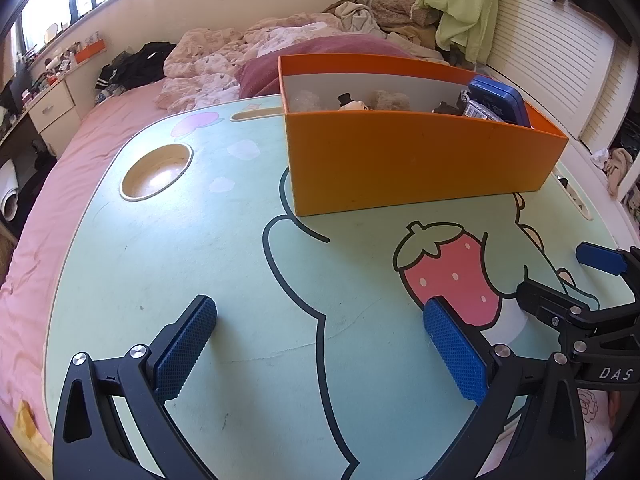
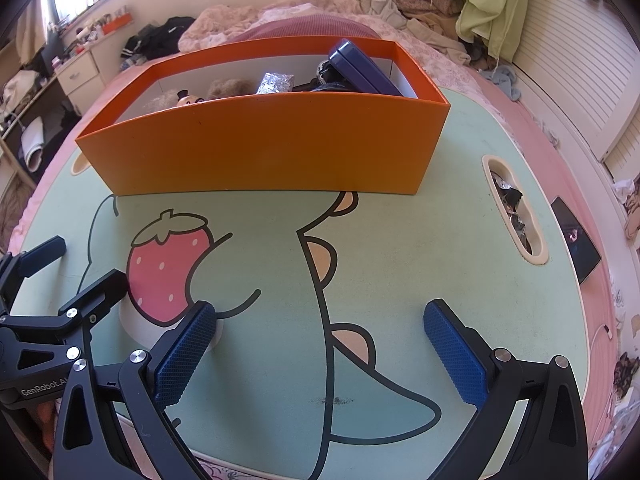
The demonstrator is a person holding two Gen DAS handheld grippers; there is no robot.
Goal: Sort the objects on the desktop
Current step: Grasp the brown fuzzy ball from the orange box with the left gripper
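One orange box point(image 2: 272, 144) sits on one bench point(image 2: 400, 240). Inside it show one blue case point(image 2: 360, 68), one foil packet point(image 2: 276, 83) and one small top-hatted figure point(image 1: 348, 102). Two tools point(image 1: 320, 354) point(image 2: 320, 354), four blue pads.

Bare mint counter point(image 1: 224, 248) open in front of both grippers, orange box point(image 1: 416, 168) standing as a wall across the far side, approach from above unblocked, cup recess point(image 1: 156, 172) far left, slot point(image 2: 516, 212) to the right
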